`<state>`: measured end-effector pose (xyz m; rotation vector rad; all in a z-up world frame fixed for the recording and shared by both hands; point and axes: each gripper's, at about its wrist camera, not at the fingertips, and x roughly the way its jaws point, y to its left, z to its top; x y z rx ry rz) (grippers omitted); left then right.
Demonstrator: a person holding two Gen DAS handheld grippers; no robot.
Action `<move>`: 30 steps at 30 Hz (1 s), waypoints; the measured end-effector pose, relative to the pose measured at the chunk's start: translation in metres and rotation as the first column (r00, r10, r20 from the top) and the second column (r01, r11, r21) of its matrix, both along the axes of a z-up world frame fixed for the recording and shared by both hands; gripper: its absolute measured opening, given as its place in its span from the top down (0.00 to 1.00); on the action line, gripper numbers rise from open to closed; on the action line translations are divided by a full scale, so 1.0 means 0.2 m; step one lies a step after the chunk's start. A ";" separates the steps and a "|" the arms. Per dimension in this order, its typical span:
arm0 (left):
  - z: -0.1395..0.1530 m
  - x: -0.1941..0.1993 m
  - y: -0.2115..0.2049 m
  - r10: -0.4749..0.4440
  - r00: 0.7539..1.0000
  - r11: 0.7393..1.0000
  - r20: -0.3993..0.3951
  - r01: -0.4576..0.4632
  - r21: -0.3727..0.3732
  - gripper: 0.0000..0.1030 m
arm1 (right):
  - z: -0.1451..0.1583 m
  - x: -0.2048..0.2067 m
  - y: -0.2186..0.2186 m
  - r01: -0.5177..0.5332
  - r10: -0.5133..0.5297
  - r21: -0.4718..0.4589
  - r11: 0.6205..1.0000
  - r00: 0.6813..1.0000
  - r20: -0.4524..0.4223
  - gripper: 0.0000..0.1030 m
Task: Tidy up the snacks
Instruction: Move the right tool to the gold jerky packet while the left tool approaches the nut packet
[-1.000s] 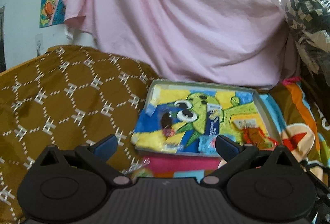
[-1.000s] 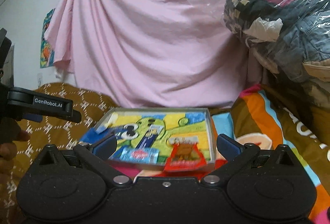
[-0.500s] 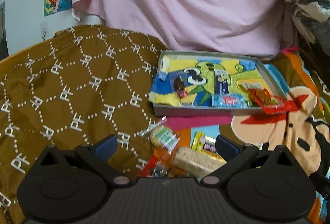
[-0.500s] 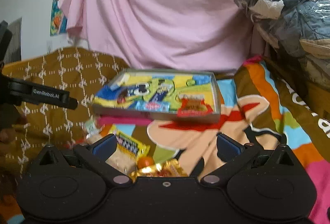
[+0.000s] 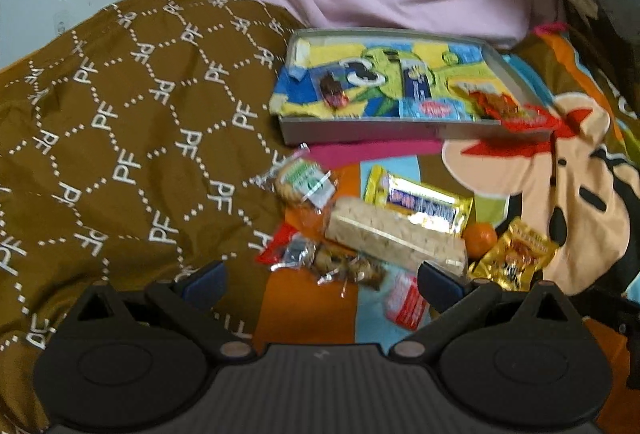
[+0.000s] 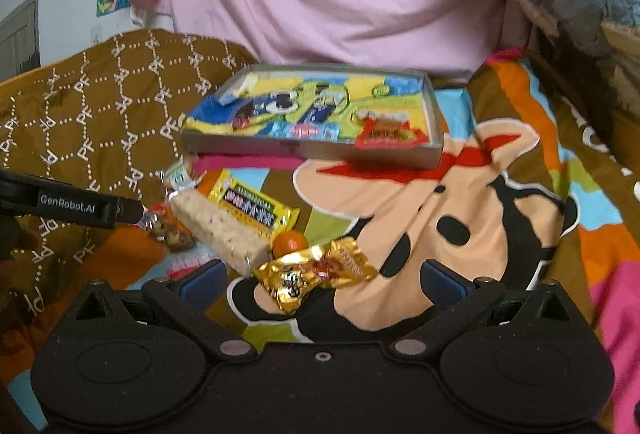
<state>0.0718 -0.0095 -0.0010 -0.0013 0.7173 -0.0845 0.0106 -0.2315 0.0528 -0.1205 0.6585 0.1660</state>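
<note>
Both grippers hung level over the snack pile, aimed toward the tray [image 5: 360, 124]. The left gripper [image 5: 322, 280] and right gripper [image 6: 322, 280] gaped wide, holding nothing.

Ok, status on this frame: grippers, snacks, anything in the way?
Left gripper open, empty. Right gripper open, empty, over gold packet. Tray holds a few snacks; loose pile on blanket. Nothing blocking.
</note>
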 end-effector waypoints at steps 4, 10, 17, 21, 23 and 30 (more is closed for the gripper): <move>-0.06 0.02 -0.01 -0.017 0.999 1.000 -0.031 0.017 0.012 0.00 | -0.04 0.05 -0.01 0.006 -0.006 0.008 1.000 0.999 -0.054 0.01; -0.12 0.05 0.00 -0.045 0.997 0.999 -0.069 0.046 0.009 0.00 | -0.10 0.13 -0.04 -0.002 0.010 0.055 0.999 0.989 -0.147 0.01; -0.15 0.13 0.01 -0.045 0.995 0.999 -0.090 0.045 -0.002 0.00 | -0.20 0.25 -0.05 -0.001 0.028 0.120 0.993 0.974 -0.227 0.02; -0.17 0.20 0.03 -0.062 0.994 0.998 -0.095 0.063 -0.001 0.00 | -0.27 0.31 -0.02 -0.006 0.043 0.141 0.990 0.965 -0.259 0.04; -0.19 0.23 0.04 -0.069 0.992 0.998 -0.104 0.070 0.000 0.00 | -0.29 0.33 -0.01 -0.009 0.048 0.149 0.989 0.964 -0.262 0.04; -0.24 0.32 0.05 -0.085 0.989 0.996 -0.122 0.086 -0.002 0.00 | -0.32 0.40 0.00 0.024 0.022 0.183 0.983 0.969 -0.244 0.07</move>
